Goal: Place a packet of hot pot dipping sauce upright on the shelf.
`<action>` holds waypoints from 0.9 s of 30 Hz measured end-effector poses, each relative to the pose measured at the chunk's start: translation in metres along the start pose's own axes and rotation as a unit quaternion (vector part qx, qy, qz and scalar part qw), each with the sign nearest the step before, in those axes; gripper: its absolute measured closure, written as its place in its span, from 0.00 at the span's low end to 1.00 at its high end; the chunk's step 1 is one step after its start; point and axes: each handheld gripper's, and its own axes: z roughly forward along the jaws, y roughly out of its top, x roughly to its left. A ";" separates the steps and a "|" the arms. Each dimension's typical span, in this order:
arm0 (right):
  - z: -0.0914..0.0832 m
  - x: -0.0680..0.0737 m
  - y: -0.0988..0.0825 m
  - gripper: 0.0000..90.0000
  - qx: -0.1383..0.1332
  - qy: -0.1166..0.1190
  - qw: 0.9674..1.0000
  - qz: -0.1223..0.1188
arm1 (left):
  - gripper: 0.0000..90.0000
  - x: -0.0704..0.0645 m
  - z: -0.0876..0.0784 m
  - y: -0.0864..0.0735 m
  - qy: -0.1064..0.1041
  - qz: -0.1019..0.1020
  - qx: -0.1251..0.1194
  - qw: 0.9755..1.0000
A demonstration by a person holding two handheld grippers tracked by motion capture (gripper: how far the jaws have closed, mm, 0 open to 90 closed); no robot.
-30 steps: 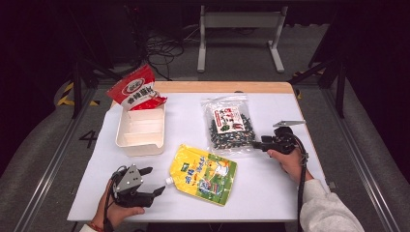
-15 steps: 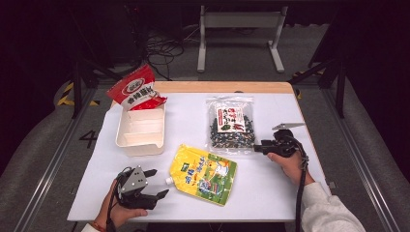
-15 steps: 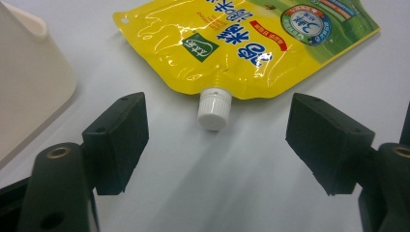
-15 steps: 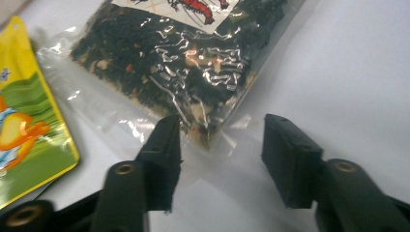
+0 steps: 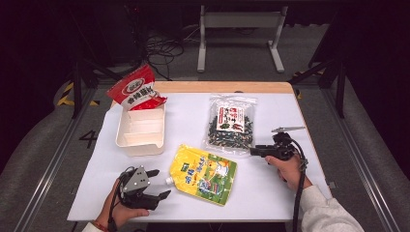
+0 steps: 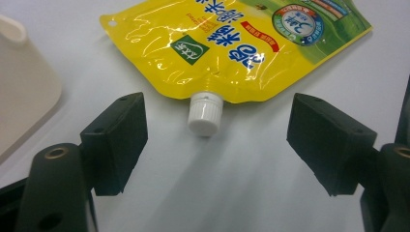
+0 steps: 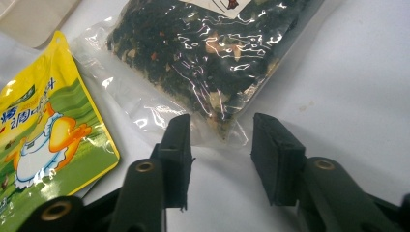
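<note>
So far we had nothing lifted: left gripper (image 6: 208, 145) stood with jaws wide open around the white cap of the yellow spouted drink pouch (image 5: 205, 173) near the worktop's front edge, while right gripper (image 7: 220, 150), its jaws just closing, straddled a corner of the clear plastic bag of dark dried mix (image 7: 212, 63) toward the right edge, not yet pinched.

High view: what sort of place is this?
Probably a lab or studio recording station, not a kitchen: a white-topped table of snack packs, dark surroundings, loose cables on the floor, a metal stand behind, and yellow-black floor tape.
</note>
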 end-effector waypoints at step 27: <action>-0.013 -0.009 -0.001 0.99 -0.007 -0.015 0.999 -0.039 | 0.19 0.062 0.133 0.129 -0.060 -0.097 0.001 0.993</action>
